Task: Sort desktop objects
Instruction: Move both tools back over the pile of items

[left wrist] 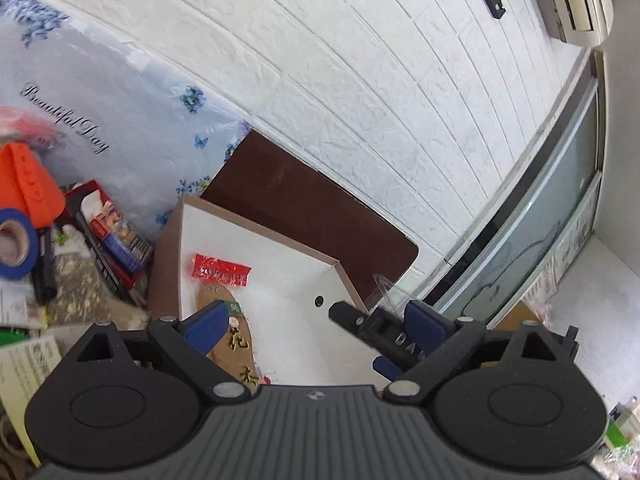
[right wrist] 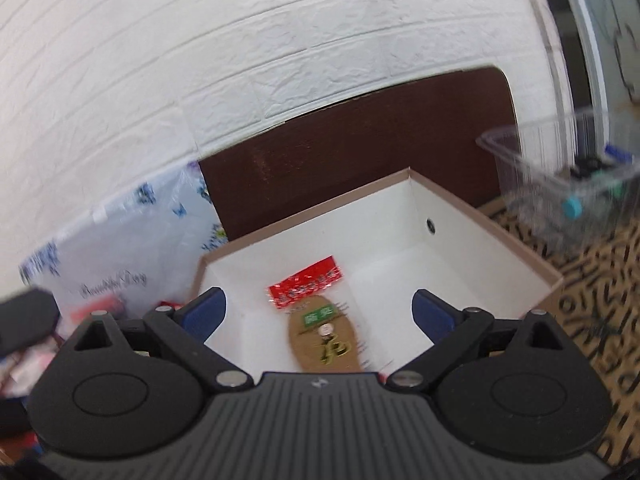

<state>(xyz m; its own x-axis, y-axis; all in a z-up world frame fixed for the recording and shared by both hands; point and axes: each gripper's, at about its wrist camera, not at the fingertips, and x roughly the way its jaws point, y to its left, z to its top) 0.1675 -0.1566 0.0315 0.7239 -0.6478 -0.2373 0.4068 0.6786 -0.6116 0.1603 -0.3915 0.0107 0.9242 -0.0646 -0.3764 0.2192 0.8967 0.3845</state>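
Left gripper [left wrist: 316, 320] & right gripper [right wrist: 320, 312] both spread wide, nothing held. Snack packet [right wrist: 316, 312] lies in white box [right wrist: 480, 256]; clear tub [right wrist: 560, 184] at 2 o'clock.

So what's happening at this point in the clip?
A person is sorting desk clutter with two handheld grippers. The left gripper and right gripper are both open and empty above a white-lined box. A red-topped snack packet already lies inside it. More clutter waits left of the box.
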